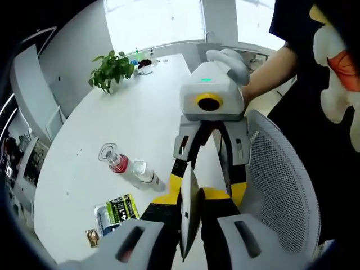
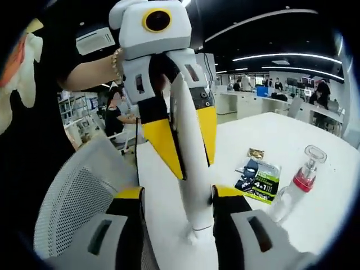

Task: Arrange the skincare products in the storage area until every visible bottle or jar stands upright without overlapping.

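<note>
A white tube [image 2: 190, 169] is held up in the air between both grippers, above the white table's [image 2: 315, 129] near edge. In the right gripper view my right gripper [image 2: 179, 205] is shut on the tube near its cap end, and my left gripper [image 2: 191, 149] pinches the flat upper end with its yellow fingers. In the left gripper view the tube [image 1: 189, 205] shows edge-on, with my left gripper [image 1: 191, 228] shut on it and my right gripper [image 1: 203, 194] closing on it from above. A clear bottle with a red collar [image 1: 121, 164] [image 2: 302, 183] lies on the table.
A green and black sachet [image 1: 116, 211] [image 2: 260, 180] and a small gold packet [image 1: 91, 237] [image 2: 256, 153] lie beside the bottle. A potted plant [image 1: 111, 68] stands at the table's far end. A white mesh chair [image 1: 287, 185] [image 2: 79, 197] is at the near edge, with a person's arm [image 1: 270, 73] over it.
</note>
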`<state>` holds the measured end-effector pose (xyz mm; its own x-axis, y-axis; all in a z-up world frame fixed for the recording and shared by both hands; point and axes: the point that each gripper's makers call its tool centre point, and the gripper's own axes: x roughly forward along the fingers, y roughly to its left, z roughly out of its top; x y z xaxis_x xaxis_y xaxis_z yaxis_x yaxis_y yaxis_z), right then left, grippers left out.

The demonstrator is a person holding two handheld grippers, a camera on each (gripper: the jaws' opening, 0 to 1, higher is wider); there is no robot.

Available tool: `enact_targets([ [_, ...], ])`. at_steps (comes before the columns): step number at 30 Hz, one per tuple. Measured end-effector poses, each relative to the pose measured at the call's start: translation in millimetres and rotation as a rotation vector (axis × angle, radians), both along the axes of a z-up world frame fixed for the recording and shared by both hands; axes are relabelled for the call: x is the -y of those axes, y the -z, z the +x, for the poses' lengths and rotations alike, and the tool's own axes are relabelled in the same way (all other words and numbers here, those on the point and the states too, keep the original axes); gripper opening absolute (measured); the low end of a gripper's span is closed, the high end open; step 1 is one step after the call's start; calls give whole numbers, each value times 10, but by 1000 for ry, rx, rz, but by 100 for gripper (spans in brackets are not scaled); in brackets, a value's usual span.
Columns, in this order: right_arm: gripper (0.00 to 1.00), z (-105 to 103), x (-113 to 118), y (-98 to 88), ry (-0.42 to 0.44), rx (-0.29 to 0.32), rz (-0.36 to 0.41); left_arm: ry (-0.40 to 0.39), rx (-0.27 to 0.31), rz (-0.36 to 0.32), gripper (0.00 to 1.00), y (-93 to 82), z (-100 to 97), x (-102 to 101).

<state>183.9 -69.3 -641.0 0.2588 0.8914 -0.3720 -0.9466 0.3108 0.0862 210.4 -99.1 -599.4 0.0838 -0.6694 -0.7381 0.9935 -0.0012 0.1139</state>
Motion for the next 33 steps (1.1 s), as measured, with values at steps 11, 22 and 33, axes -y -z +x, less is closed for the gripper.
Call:
enact_targets([
  [11, 66, 30, 209, 100, 132, -55, 5, -28, -6, 45, 18, 177, 313, 10],
  [22, 77, 66, 408, 184, 232, -95, 1, -37, 8, 77, 18, 345, 674, 39],
  [33, 87, 131, 521, 273, 318, -123, -3, -51, 12, 95, 18, 483, 1033, 129],
])
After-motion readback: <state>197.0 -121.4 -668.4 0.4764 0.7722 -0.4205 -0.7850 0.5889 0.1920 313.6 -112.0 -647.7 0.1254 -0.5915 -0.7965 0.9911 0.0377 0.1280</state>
